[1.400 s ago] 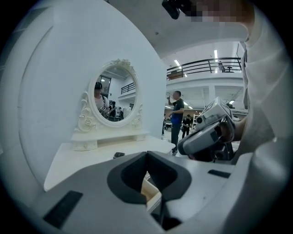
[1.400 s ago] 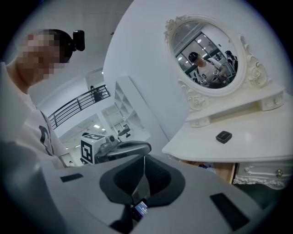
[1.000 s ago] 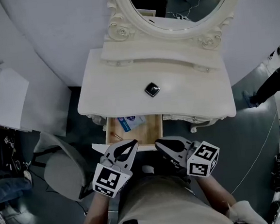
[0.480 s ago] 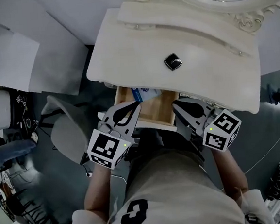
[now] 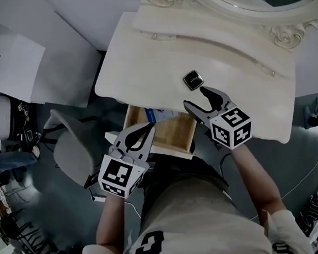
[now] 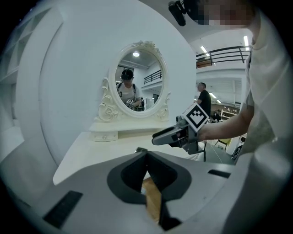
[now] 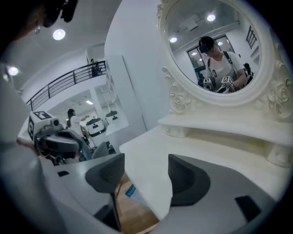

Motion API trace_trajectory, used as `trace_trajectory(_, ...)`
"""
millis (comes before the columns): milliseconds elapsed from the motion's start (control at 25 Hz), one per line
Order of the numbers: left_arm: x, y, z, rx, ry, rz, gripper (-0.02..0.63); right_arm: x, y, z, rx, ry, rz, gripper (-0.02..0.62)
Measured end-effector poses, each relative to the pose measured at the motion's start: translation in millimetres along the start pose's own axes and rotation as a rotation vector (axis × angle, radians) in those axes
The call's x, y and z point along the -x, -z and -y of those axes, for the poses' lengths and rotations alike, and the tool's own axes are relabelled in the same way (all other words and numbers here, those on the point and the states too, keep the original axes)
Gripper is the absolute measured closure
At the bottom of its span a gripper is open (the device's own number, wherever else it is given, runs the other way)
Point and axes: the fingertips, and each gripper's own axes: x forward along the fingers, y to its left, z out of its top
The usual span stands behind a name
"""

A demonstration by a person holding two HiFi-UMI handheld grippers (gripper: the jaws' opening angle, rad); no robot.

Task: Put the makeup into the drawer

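Now | left tool (image 5: 148, 128) closed at drawer (image 5: 173, 134) front edge | right tool (image 5: 194, 97) just opened, empty, near compact (image 5: 193, 80)

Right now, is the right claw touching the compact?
Apart. The left gripper view shows bare tabletop between the compact and the right claw, which has just been opening, empty.
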Motion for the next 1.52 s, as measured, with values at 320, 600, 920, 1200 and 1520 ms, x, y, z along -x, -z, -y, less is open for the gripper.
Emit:
trace_trajectory(320, 3.1, 3.0, 8.5, -0.007, -0.019, -0.018, 0.551, -50.5, 22.2, 64.3, 0.09, 0.139, -0.162, 0.29)
trace_trajectory(600, 7.1, 14.1, 8.3, 0.009, -0.027, -0.041, 0.551, -88.3, 51.6, 98.3, 0.063, 0.204, -0.279, 0.279)
trace_trajectory(920, 20.2, 25.1, 0.7, 0.023, -0.045, -0.059, 0.551, -103.3, 75.6, 108.4, 0.075, 0.232, -0.329, 0.279)
trace_trajectory(1200, 36.2, 30.6, -4.1, 0.02, -0.051, -0.058, 0.551, -104.1, 76.8, 109.2, 0.069, 0.239, -0.348, 0.279)
trace_trajectory(1520, 61.1, 31.8, -11.7, 0.01, -0.047, -0.02, 0.551, -92.9, 57.0, 80.4, 0.029, 0.218, -0.31, 0.279)
